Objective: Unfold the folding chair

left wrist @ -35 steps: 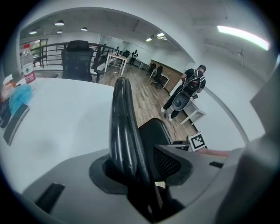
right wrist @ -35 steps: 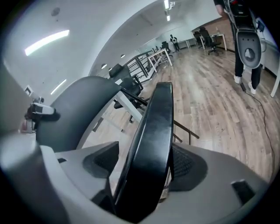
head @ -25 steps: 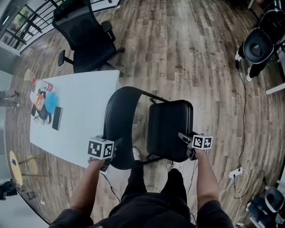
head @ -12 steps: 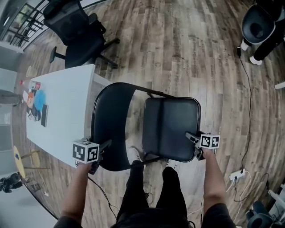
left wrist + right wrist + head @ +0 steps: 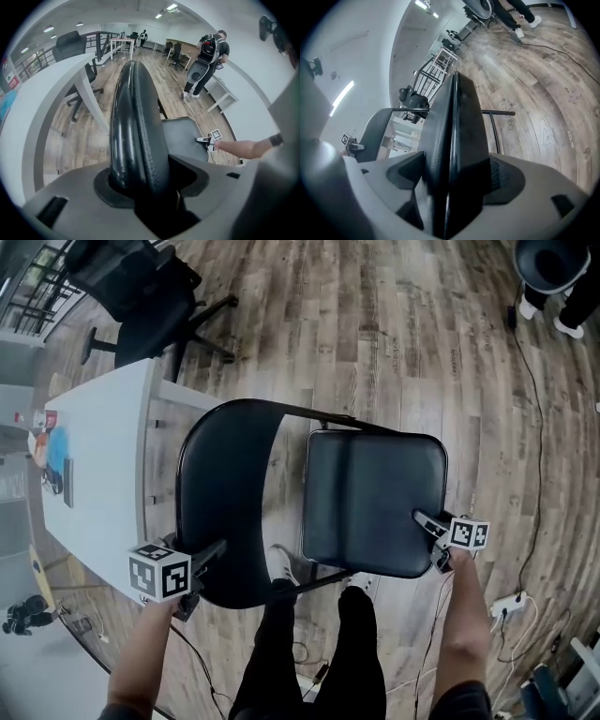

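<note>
The black folding chair stands in front of me. Its curved backrest (image 5: 225,493) is at the left and its padded seat (image 5: 375,498) at the right, swung out nearly flat. My left gripper (image 5: 208,556) is closed over the backrest's top edge (image 5: 133,122), which fills the gap between its jaws. My right gripper (image 5: 427,521) is shut on the seat's near right edge (image 5: 454,126). The right gripper (image 5: 202,139) also shows small in the left gripper view, at the seat's edge.
A white table (image 5: 94,456) with small items stands close to the chair's left. A black office chair (image 5: 131,287) is beyond it. My own legs (image 5: 309,652) are just behind the chair. A cable and power strip (image 5: 514,601) lie on the wood floor at the right.
Both grippers have come down and apart with the chair parts in them. The seat has swung out from the backrest and looks wider and flatter.
</note>
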Demonstrator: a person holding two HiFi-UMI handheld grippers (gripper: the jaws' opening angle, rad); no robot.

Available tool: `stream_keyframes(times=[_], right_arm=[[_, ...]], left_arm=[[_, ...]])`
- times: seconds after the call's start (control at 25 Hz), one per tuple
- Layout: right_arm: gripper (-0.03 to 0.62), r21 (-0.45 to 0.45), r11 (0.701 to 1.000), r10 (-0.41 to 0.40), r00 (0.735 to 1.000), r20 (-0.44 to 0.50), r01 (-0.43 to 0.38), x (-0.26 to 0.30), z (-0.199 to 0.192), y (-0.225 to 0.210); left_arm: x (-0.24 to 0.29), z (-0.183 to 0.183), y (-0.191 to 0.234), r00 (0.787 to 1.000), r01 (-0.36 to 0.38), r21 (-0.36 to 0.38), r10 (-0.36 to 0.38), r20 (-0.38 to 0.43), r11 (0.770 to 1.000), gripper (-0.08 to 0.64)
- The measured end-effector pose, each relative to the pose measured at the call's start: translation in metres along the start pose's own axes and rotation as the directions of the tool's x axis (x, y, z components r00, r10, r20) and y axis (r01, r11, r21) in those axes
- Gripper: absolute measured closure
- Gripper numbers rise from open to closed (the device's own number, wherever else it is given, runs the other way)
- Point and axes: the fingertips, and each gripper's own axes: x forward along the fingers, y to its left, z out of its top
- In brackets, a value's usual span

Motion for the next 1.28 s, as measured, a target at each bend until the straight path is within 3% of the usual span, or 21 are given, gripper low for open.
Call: stream_keyframes(times=[0.44,0.6,0.84,0.92,1.04,1.16,1.24,1.28], right_arm=[[0.216,0.01,1.0,0.009,1.0,0.019,-0.009,-0.009,0.003,-0.057],[0.166,-0.006,1.0,-0.012,1.0,0.001,0.012,-0.008,0.002,-0.077],[0.166,-0.03,1.0,0.002,1.0,0.008,-0.002,-0.032,0.004,-0.086],[0.166,-0.058,0.998,-0.036,0.999,0.04,0.038,-0.052,0.005,-0.091],[0.166,-0.112,0.984,-0.124,0.982,0.14,0.14,-0.103,0.005,-0.085],[0.169,-0.181,0.966,-0.131,0.951,0.279,0.186,-0.155,0.004,-0.023],[0.191,-0.231,0.945,-0.14,0.925,0.353,0.232,-0.183,-0.009,0.046],[0.25,-0.256,0.927,-0.161,0.908,0.388,0.274,-0.194,-0.02,0.083]], left_arm=[[0.015,0.014,-0.07,1.0,-0.027,0.019,0.027,0.015,0.999,0.353],[0.023,0.019,-0.097,0.999,-0.012,0.034,0.011,0.042,0.999,0.368],[0.022,0.023,-0.101,0.99,0.072,-0.006,-0.071,0.118,0.997,0.371],[0.017,0.017,-0.101,0.982,0.101,-0.045,-0.092,0.163,0.994,0.371],[-0.017,0.008,-0.099,0.959,0.134,-0.094,-0.105,0.263,0.986,0.365],[-0.078,0.009,-0.101,0.928,0.068,-0.051,-0.044,0.37,0.996,0.365],[-0.122,0.008,-0.104,0.883,0.067,-0.043,-0.04,0.467,0.997,0.402],[-0.142,0.005,-0.105,0.852,0.089,-0.05,-0.05,0.521,0.995,0.443]])
